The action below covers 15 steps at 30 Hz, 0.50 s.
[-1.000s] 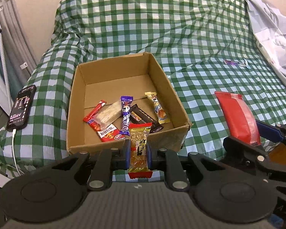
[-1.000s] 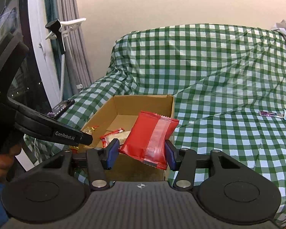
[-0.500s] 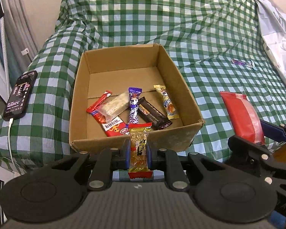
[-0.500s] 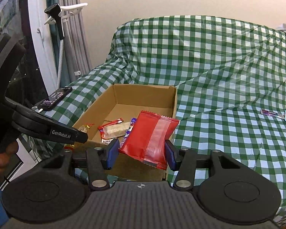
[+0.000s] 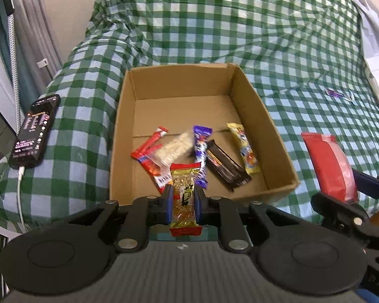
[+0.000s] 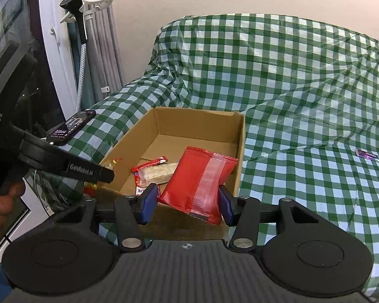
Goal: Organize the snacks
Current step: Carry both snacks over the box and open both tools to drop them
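Observation:
An open cardboard box (image 5: 255, 116) (image 6: 237, 131) sits on the green checked cloth, with several snack bars (image 5: 202, 151) lying on its floor. My left gripper (image 5: 183, 198) is shut on a gold and red nut bar (image 5: 184, 197), held upright just over the box's near wall. My right gripper (image 6: 187, 203) is shut on a red snack pouch (image 6: 202, 181), held above the box's near right corner. That red pouch (image 5: 328, 164) also shows at the right of the left wrist view, beside the box.
A black phone (image 5: 35, 131) (image 6: 72, 126) on a cable lies on the cloth left of the box. A small purple wrapper (image 5: 337, 93) (image 6: 366, 154) lies on the cloth to the right. White crumpled fabric (image 5: 376, 40) is at far right. Curtains and a white frame stand at left.
Both grippers have moved forward toward the box with their snacks still held. The box now looks larger and nearer, and the nut bar stands over its near wall.

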Motion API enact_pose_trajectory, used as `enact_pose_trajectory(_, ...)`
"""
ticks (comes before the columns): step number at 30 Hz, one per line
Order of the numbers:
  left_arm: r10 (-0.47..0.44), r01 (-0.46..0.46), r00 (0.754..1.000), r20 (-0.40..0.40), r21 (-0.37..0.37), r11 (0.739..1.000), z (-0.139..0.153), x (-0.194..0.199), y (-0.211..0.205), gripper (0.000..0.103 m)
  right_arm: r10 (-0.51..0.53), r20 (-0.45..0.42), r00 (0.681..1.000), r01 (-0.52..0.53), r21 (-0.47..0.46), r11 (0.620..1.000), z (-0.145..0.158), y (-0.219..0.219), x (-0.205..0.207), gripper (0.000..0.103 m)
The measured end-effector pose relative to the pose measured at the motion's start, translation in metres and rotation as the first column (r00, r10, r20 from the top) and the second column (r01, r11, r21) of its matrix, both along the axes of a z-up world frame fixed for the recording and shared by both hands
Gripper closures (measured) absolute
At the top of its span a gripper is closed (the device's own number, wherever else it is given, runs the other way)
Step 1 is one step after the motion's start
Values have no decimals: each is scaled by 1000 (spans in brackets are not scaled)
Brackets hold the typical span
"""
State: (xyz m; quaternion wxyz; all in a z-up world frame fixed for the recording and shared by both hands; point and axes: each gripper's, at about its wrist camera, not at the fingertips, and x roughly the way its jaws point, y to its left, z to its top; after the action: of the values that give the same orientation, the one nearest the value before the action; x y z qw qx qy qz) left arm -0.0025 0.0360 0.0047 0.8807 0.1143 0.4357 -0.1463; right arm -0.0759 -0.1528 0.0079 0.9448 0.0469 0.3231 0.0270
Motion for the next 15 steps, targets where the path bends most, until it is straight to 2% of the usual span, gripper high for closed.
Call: enact_pose_trajectory(15, 44, -44, 999, -21, 2, 999, -8, 63, -2, 85, 40, -24, 999, -40, 5, 999, -13, 7, 69, 50)
